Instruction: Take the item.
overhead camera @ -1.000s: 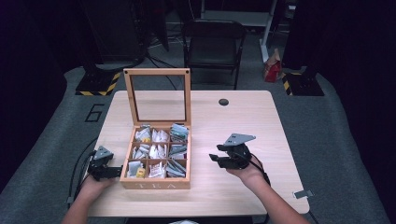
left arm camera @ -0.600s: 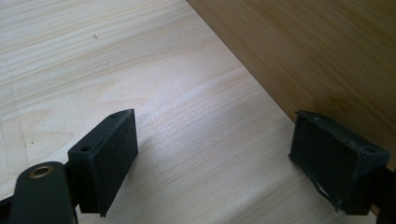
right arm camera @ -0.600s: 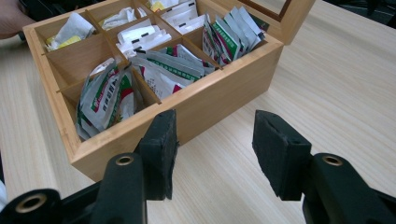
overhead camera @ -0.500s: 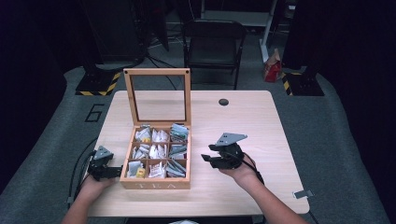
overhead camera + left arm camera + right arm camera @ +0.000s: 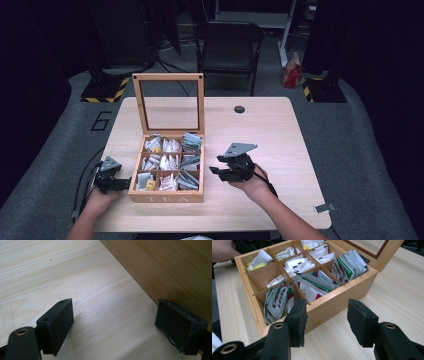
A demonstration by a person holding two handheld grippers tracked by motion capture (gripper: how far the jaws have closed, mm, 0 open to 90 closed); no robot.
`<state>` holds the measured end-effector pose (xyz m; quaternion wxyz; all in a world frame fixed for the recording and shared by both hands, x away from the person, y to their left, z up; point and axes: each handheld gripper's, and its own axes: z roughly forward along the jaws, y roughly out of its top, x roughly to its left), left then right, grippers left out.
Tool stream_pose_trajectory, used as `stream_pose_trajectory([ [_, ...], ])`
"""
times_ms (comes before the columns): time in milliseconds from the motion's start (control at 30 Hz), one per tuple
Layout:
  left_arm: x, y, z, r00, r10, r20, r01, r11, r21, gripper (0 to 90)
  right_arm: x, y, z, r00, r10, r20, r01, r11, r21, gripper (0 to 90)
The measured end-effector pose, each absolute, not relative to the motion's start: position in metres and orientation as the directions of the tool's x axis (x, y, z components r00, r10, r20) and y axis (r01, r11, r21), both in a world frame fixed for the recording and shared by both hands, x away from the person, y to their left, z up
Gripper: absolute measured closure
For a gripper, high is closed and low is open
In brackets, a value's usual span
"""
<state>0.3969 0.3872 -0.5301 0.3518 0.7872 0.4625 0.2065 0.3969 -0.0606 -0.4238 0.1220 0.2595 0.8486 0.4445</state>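
Wooden tea box (image 5: 167, 192), lid raised and compartments full of sachets (image 5: 277, 300), stands near the table's (image 5: 280, 130) front edge, toward its left corner. Left gripper (image 5: 121, 184), jaws wide and empty, sits against the box's left wall; right gripper (image 5: 216, 170), jaws parted and empty, hovers just beside its right wall.

- Pale wooden bench (image 5: 280, 130) on grey carpet (image 5: 360, 150).
- Dark chair (image 5: 227, 52) beyond the bench's far edge.
- Yellow-black striped base (image 5: 102, 90) off its far left corner.
- Surroundings dark.
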Motion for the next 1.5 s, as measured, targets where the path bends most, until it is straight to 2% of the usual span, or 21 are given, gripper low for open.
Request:
stream_pose_trajectory([
  [1500, 0.397, 0.387, -0.530, 0.489, 0.872, -0.001, 0.585, -0.327, 0.742, 14.7, 0.393, -0.016, -0.441, -0.869, 0.493, 0.045, 0.318, 0.486, 0.814, 51.4],
])
